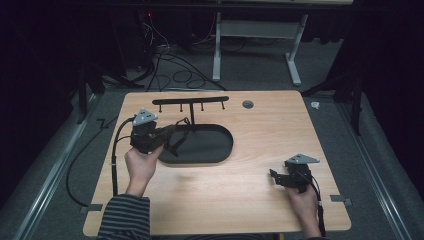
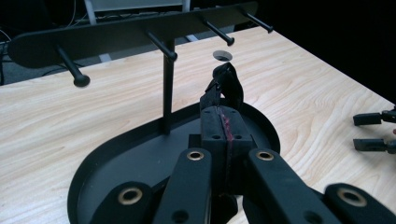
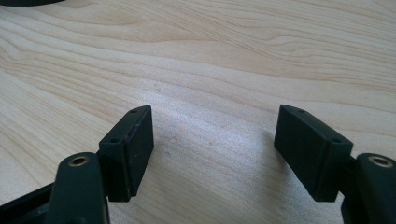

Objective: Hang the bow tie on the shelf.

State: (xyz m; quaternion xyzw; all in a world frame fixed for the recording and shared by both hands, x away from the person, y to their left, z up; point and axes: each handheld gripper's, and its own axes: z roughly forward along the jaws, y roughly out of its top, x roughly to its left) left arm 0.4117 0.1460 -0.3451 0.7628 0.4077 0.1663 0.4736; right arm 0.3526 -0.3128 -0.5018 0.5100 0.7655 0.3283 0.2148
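A black stand has an oval tray base (image 1: 217, 147) (image 2: 116, 154), an upright post and a crossbar (image 1: 190, 101) (image 2: 116, 37) with several pegs. My left gripper (image 1: 172, 131) (image 2: 224, 114) is over the tray's left part, just in front of the post. It is shut on a thin black strap-like piece (image 2: 227, 84), which sticks up past the fingertips; a black loop hangs below the gripper in the high view. My right gripper (image 1: 274, 176) (image 3: 212, 140) is open low over bare wood at the front right, with nothing between its fingers. It also appears as the right gripper (image 2: 373, 133) at the edge of the left gripper view.
A round cable hole (image 1: 248, 104) (image 2: 222, 55) lies behind the stand to the right. The wooden table (image 1: 260, 130) ends close behind the crossbar. Cables and a desk frame (image 1: 255, 30) stand on the floor beyond. A small white object (image 1: 315, 105) lies off the far right corner.
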